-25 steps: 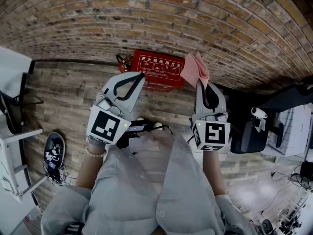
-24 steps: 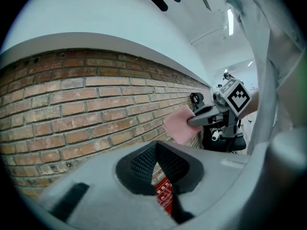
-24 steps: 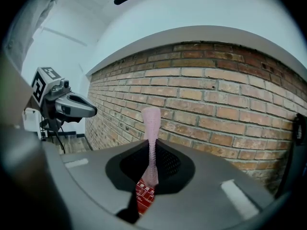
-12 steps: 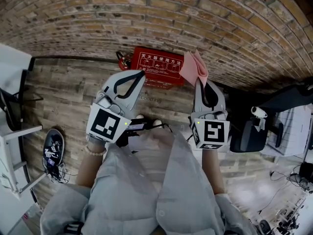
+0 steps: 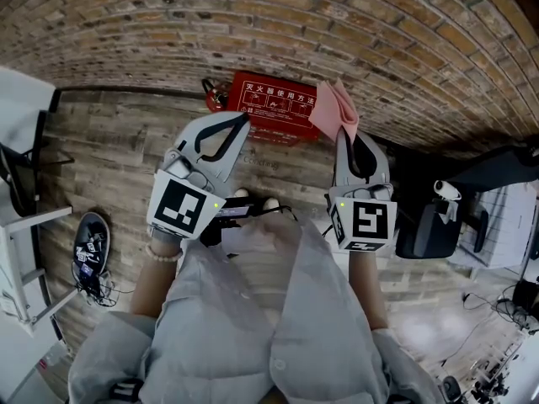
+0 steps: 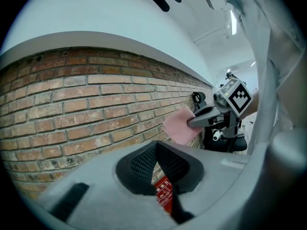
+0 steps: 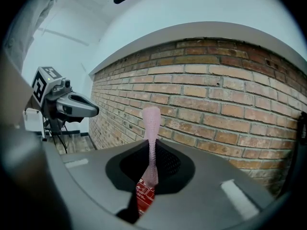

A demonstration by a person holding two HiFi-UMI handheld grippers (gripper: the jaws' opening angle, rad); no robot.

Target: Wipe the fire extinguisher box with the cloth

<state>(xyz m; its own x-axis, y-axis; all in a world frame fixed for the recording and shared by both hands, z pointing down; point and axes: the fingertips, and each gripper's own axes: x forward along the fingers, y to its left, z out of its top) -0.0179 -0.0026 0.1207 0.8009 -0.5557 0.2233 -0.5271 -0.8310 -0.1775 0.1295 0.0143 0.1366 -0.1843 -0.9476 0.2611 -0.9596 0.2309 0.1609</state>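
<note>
By the wall [image 5: 253, 23], a red, white-lettered fire extinguisher box [image 5: 271, 106].

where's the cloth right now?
Head view, right of centre: the pink cloth is pinched in the right gripper, over the right end of the red fire extinguisher box at the brick wall.

Open wooden floor [image 5: 118, 150] on the near side of the red box [image 5: 274, 108]; brick wall [image 5: 253, 23] right behind, on the far side; extinguisher [image 5: 212, 98] just beside at left; dark chair [image 5: 429, 225] at right; shoe [image 5: 91, 255] well apart, near left.
</note>
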